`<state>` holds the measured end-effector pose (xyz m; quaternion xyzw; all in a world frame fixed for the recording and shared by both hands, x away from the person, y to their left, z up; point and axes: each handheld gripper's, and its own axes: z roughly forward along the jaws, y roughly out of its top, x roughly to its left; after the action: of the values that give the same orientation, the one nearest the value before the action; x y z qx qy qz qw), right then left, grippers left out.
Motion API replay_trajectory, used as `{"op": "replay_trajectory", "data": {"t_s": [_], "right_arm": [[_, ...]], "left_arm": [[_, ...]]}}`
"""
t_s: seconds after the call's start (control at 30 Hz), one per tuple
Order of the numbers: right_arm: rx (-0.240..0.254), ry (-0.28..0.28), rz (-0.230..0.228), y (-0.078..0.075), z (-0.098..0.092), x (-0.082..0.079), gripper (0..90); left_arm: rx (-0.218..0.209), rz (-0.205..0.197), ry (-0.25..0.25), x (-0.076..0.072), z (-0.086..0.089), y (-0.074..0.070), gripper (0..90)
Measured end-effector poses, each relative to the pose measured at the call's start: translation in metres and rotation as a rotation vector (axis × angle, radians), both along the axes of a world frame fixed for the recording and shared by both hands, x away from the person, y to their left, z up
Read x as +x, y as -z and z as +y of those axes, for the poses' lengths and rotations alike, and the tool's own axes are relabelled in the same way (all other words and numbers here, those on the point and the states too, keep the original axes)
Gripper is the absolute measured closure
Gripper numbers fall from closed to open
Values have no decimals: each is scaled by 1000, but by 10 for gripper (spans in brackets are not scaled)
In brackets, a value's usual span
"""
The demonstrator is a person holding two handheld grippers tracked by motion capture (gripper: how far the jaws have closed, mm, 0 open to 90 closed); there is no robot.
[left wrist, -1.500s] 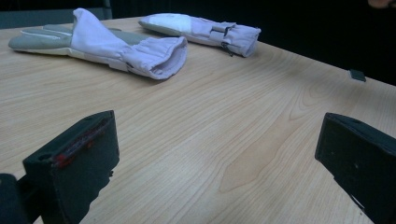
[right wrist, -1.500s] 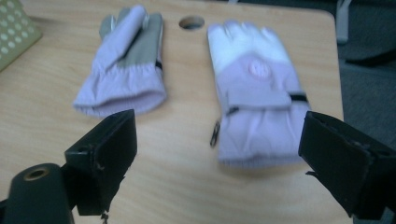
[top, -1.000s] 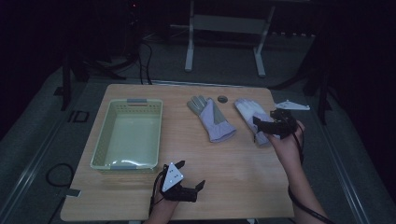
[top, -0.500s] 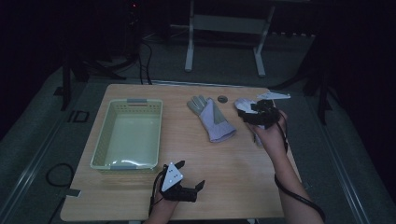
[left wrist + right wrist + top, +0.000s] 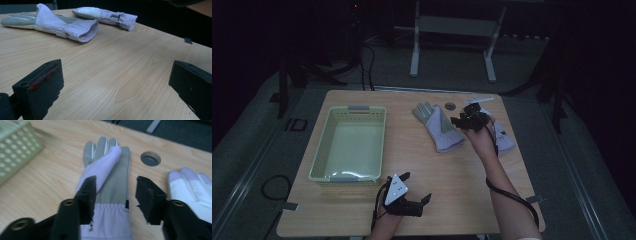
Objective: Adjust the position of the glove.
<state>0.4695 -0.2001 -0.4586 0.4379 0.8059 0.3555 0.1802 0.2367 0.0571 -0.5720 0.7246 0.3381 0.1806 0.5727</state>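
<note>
Two work gloves lie at the far right of the wooden table (image 5: pixel 362 210). The grey-and-lavender glove (image 5: pixel 439 127) (image 5: pixel 110 177) has its cuff side folded over its palm. The second glove (image 5: pixel 503 141) (image 5: pixel 190 185) is partly hidden by the person's right hand. My right gripper (image 5: pixel 464 120) (image 5: pixel 115 192) hovers over the folded glove's cuff; its jaws have just been closing and stand apart, the glove below them untouched. My left gripper (image 5: pixel 416 186) (image 5: pixel 115 82) rests open near the front edge, facing both gloves (image 5: pixel 62 25) (image 5: pixel 107 15).
A pale green mesh basket (image 5: pixel 319 155) (image 5: pixel 12 147) sits on the table's left half. A round cable hole (image 5: pixel 450 106) (image 5: pixel 150 158) lies behind the gloves, with a white slip (image 5: pixel 479 99) near the far edge. A metal stand (image 5: pixel 452 30) is on the floor beyond.
The right hand has moved left from over the right-hand glove to over the folded glove, sinking a little, and its jaws have narrowed. The left gripper has stayed put.
</note>
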Motion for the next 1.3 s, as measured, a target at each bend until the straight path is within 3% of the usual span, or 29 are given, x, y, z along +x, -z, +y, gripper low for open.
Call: {"op": "replay_trajectory", "data": {"t_s": [0.33, 0.6, 0.77, 0.93, 1.1, 1.27, 1.3], "right_arm": [[-37, -14, 93, 38, 17, 26, 528], [-117, -33, 177, 70, 30, 41, 496], [-196, -58, 145, 75, 37, 38, 550], [-188, -52, 156, 76, 36, 40, 717], [-187, -34, 143, 76, 38, 38, 827], [-144, 4, 139, 73, 37, 34, 875], [-111, 24, 123, 69, 36, 30, 877]], "left_arm": [[8, -4, 3, -1, 0, 0, 0], [2, 1, 3, 0, 0, 0, 0], [6, -1, 4, 0, 0, 0, 0], [7, -3, 5, -1, 0, 0, 0], [3, 1, 4, 0, 0, 0, 0], [6, -1, 5, 0, 0, 0, 0], [7, -2, 5, 0, 0, 0, 0]]}}
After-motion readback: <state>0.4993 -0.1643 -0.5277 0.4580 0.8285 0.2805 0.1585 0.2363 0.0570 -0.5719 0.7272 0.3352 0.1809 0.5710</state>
